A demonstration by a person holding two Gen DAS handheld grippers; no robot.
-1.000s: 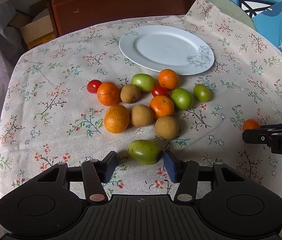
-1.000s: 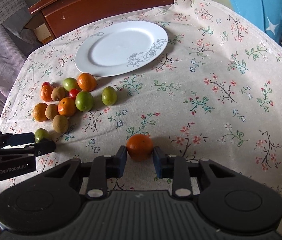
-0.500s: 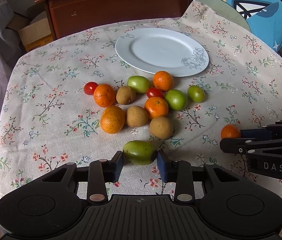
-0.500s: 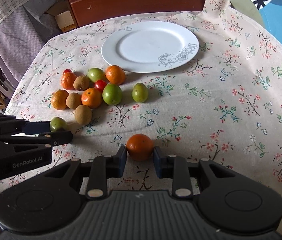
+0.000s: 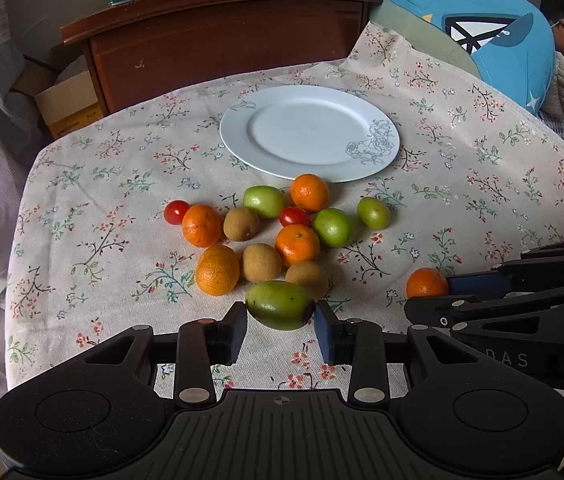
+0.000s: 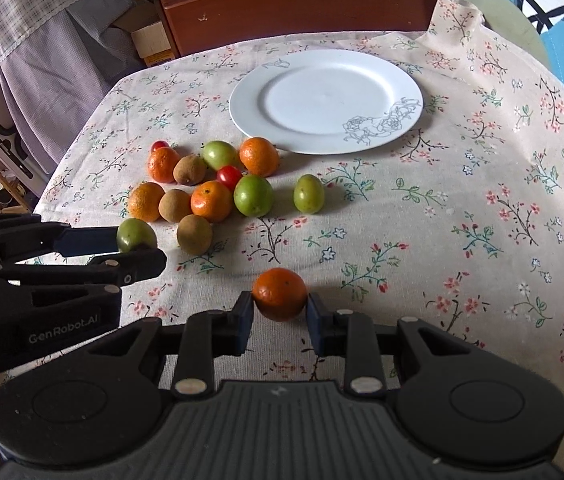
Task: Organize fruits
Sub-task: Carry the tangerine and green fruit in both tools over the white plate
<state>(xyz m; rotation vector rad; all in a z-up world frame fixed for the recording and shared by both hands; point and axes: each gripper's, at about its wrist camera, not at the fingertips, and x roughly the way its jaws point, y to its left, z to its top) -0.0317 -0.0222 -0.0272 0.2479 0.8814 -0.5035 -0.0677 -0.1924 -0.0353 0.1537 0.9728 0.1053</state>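
Two handheld grippers over a surface w/ floral tablecloth (image 5: 94, 184); left gripper (image 5: 281, 326) at 6 o'clock of its own view, jaws pinching an oval green fruit (image 5: 280, 305) by its ends, pads pressed on both sides; right gripper (image 6: 279, 317) likewise at 6 o'clock of its view, jaws pinching a small orange (image 6: 279, 294); in the left view that same gripper enters from 3 o'clock w/ the orange at its tip; in the right view the left gripper enters from 9 o'clock w/ the green fruit at its tip. White plate (image 5: 242, 136) w/ a line-drawn flower sits toward 12 o'clock, bare. Fruit cluster (image 5: 278, 224) lies btwn plate and grippers, approx. centre of the left view: oranges, brown kiwis, green fruits, two cherry tomatoes, most touching or just beside each other; one green fruit (image 5: 373, 213) sits slightly apart at the cluster's 3 o'clock side. Dark wooden furniture (image 5: 222, 40) behind the surface at 12 o'clock; blue cushion (image 5: 482, 32) at 1–2 o'clock.
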